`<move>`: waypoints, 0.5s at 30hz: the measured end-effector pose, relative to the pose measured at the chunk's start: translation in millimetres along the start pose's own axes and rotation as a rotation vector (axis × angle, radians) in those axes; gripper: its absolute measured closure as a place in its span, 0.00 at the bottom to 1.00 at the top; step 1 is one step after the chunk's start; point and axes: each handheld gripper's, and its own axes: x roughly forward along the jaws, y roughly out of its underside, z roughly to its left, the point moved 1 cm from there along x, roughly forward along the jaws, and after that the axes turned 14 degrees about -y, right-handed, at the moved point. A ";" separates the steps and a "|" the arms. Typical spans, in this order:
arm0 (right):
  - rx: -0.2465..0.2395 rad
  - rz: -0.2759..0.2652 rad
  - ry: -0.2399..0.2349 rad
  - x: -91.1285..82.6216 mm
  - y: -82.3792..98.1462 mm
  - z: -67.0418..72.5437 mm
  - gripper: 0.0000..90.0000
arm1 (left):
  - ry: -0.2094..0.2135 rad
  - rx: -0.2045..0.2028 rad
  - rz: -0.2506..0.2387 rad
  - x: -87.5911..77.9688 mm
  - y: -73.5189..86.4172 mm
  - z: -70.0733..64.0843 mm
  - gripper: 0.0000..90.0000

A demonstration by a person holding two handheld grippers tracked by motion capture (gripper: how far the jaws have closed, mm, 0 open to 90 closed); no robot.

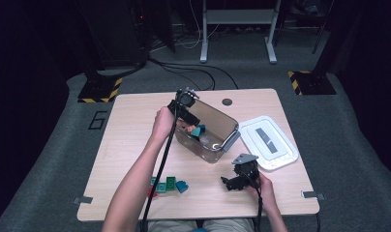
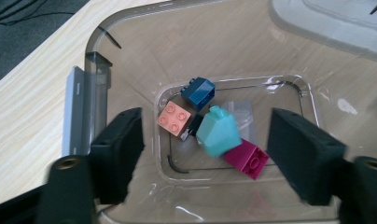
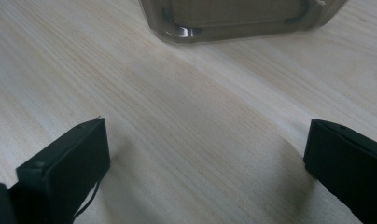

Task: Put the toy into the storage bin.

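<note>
Left claw (image 1: 187,112) over the bin (image 1: 231,126), bricks inside; right claw (image 1: 236,181) idle on the bench (image 1: 135,125).

The left claw (image 2: 203,154) hangs above the clear bin's (image 2: 98,70) mouth, jaws wide with nothing between them. On the bin floor lie a teal brick (image 2: 218,131), a pink brick (image 2: 175,117), a dark blue brick (image 2: 199,93) and a magenta brick (image 2: 247,158), bunched together and touching. The right claw (image 3: 205,154) rests low by the near edge, jaws wide and empty over bare wood, the bin (image 3: 242,18) just ahead. The white lid (image 1: 268,141) lies right of the bin. More bricks (image 1: 169,185) sit on the bench near the left forearm.
</note>
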 end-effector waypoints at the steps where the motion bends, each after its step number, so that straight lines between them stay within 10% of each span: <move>1: 0.001 0.000 0.000 0.0 0.0 0.1 0.00 | -0.002 -0.007 -0.004 -2.7 1.0 0.1 0.22; 15: -0.003 0.001 -0.001 0.0 0.1 -0.1 0.00 | -0.025 -0.011 -0.055 -42.0 36.1 6.0 0.14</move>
